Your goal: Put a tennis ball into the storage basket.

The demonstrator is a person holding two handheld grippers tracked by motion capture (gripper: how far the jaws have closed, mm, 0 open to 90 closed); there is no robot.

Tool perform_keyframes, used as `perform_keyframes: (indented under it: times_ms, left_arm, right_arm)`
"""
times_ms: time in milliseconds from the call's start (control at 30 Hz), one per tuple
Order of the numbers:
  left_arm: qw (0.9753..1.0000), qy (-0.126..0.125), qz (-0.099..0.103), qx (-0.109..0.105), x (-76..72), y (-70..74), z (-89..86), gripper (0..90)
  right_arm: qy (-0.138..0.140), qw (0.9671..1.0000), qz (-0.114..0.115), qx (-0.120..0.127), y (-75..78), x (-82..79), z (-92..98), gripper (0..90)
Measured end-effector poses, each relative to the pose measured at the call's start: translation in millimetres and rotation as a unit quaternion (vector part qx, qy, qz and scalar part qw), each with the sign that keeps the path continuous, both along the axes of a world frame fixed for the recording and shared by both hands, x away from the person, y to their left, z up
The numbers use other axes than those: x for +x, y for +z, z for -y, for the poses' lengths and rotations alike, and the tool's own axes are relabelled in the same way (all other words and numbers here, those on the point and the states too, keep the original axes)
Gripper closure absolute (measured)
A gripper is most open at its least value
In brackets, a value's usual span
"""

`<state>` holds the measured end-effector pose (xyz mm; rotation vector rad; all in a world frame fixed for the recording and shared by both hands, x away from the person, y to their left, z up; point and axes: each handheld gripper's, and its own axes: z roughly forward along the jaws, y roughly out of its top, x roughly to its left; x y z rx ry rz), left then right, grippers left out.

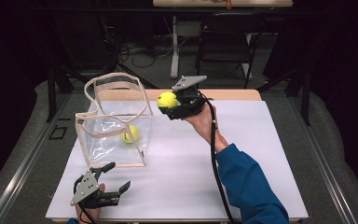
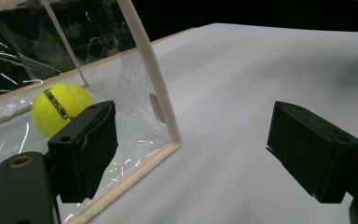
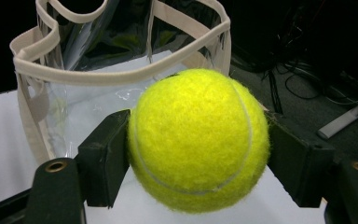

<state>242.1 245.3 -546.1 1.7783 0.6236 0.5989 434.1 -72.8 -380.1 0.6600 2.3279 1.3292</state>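
Step in hand, by the look of it: drop 2nd ball into bag.

Right gripper clamped on ball, held up in air just beside bag's right top rim, not yet over the opening. In right gripper view, ball pinched square between both jaws, bag rim just behind and a bit lower. Grip looks centred, no slip showing.

Other ball already inside, low, near bag's right front wall. Seen thru clear plastic in left gripper view too.

Left gripper spread wide, holding nothing, low on surface near bag's front corner. Corner seam between its jaws in its own view, not touched.

To do it well:
- Carry ball left til fully over the mouth, well inside the rim, before letting go. Rim is soft and wavy, handle loop sticks up at back; clip it and bag prob tips or folds.
- Lower into the mouth some, then release. High drop = bounce out, or knock off other ball.
- Open jaws wide, lift straight up, no drag on rim.
- Left gripper could pinch front corner seam to steady bag; walls look floppy.
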Motion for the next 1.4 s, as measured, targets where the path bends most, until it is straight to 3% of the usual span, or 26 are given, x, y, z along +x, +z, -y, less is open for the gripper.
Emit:
perform_keyframes:
  times_ms: [367, 400, 1400]
  left_arm:
    - [1.0000, -0.004, 0.001, 0.000, 0.1, 0.4, 1.0, 15.9]
    - [1.0000, -0.003, 0.001, -0.001, 0.4, 0.4, 0.7, 15.9]
    - [1.0000, -0.004, 0.004, -0.003, 0.2, 1.2, -0.4, 15.9]
  right_arm:
    - [0.005, 0.9999, 0.008, 0.004, 7.1, -1.0, -6.3, 26.8]
    - [0.007, 0.9998, 0.016, 0.005, 12.8, -1.9, -11.7, 26.8]
    - [0.020, 0.9989, 0.039, 0.019, 21.5, -2.4, -35.1, 26.7]
